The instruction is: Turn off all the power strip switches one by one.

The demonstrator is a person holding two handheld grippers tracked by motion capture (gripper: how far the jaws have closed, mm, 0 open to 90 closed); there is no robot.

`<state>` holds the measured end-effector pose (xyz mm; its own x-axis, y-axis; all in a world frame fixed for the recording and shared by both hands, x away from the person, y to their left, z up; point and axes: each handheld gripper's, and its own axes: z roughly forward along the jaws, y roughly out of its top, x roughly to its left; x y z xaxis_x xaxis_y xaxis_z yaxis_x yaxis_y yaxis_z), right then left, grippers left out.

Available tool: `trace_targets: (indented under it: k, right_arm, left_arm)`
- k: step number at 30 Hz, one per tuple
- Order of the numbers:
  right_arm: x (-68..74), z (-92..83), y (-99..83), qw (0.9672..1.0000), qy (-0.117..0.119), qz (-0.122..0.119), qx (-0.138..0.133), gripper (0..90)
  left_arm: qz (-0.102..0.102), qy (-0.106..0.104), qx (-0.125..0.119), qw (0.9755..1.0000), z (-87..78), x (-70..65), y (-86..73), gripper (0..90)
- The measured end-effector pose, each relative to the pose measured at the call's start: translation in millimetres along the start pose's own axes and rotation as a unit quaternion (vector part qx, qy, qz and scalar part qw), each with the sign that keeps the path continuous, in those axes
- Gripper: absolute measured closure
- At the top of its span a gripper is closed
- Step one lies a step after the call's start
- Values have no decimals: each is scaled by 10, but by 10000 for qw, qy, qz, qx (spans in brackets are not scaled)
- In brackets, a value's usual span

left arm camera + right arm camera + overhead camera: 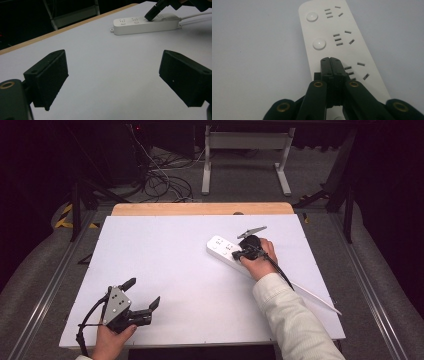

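- The white surface spreads in front of me, with a strip of bare wood along its far edge and dark floor with cables beyond it.
- A white power strip lies flat on the right half of the surface, set at a slant, its white cord running back toward my right side.
- From the right claw view, the strip shows a row of socket groups, each with a round white button beside its slots.
- My right hand rests over the strip, holding my right claw down on it.
- My right claw's jaws are pressed fully together with nothing between them, and their joined tip sits on the strip's top face, where a button would stand beside the nearest group of slots.
- My left hand sits at the near left edge of the surface, well apart from the strip.
- My left claw is spread wide and holds nothing, its two black jaws above bare surface, pointing toward the strip.
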<state>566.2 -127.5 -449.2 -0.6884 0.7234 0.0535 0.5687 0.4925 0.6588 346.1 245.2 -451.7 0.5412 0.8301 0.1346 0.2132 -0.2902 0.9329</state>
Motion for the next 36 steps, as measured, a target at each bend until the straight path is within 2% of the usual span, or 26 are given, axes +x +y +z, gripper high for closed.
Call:
trace_targets:
  k: [11,16,28,30,33,36]
  right_arm:
    - [34,7,33,9999,-104,3,117,900]
    - [70,9,51,9996,-216,-71,190,900]
    - [77,16,50,9994,-261,85,188,900]
    - [101,-24,71,9997,-227,-31,76,900]
    - [129,-81,109,9992,-135,-40,-377,900]
    - [134,-93,151,9988,-90,-45,-483,900]
  left_arm:
    - [0,7,5,10000,0,-5,0,93]
    - [29,10,4,10000,-1,-6,1,93]
    - [14,11,-1,10000,-7,-6,2,93]
    - [4,16,-11,10000,-5,-1,1,92]
    - [-18,9,5,10000,5,7,-1,93]
    - [-5,8,7,10000,1,5,0,93]
